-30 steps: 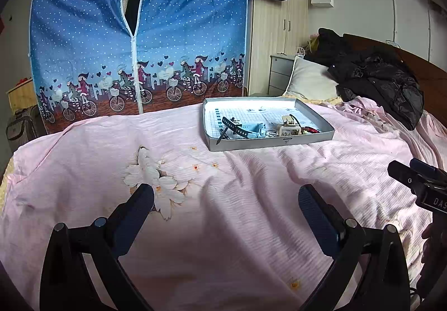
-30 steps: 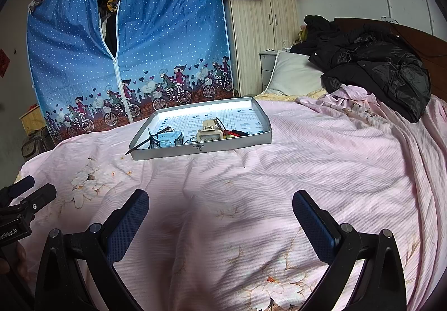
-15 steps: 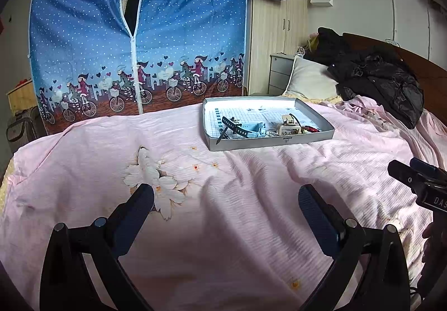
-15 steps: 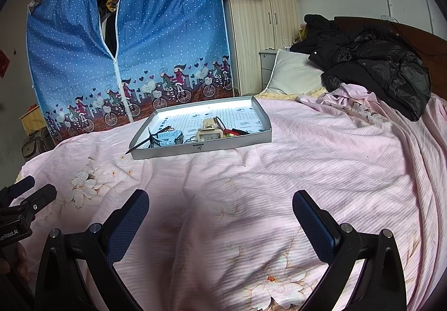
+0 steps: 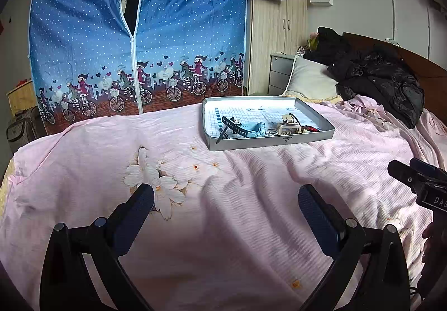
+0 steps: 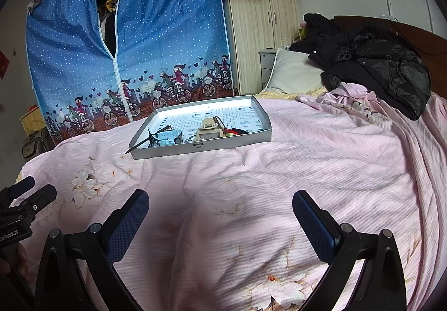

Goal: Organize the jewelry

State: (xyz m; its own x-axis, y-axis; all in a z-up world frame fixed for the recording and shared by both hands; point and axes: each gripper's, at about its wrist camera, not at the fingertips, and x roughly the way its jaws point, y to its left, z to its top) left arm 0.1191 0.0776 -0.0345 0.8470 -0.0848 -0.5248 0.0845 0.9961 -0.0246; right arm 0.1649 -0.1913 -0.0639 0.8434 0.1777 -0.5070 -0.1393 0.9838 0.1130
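Down at the bottom of both wrist views we've got our two grippers hanging over the bed, and neither has anything in it. Our left gripper (image 5: 225,199) has its fingers spread wide apart with just pink bedspread (image 5: 237,227) showing between them, and our right gripper (image 6: 220,203) is spread just as wide over the same cover. From the left camera, the right gripper pokes in at about 3 o'clock; from the right camera, the left one sits at about 9 o'clock.

Further out, the tray (image 5: 268,143) lies flat on the bedspread, well apart from both grippers, at roughly 1 o'clock from the left one and 12 o'clock from the right. All the jewelry bits are piled along its near edge: a dark watch strap (image 5: 233,126), a light blue band (image 5: 255,127), a cream-coloured clip thing (image 5: 289,126) and something red (image 5: 310,129).

Beyond the bed there's a blue fabric wardrobe (image 5: 139,45), with a black jacket (image 5: 385,84) and a pillow (image 5: 310,79) at about 2 o'clock.
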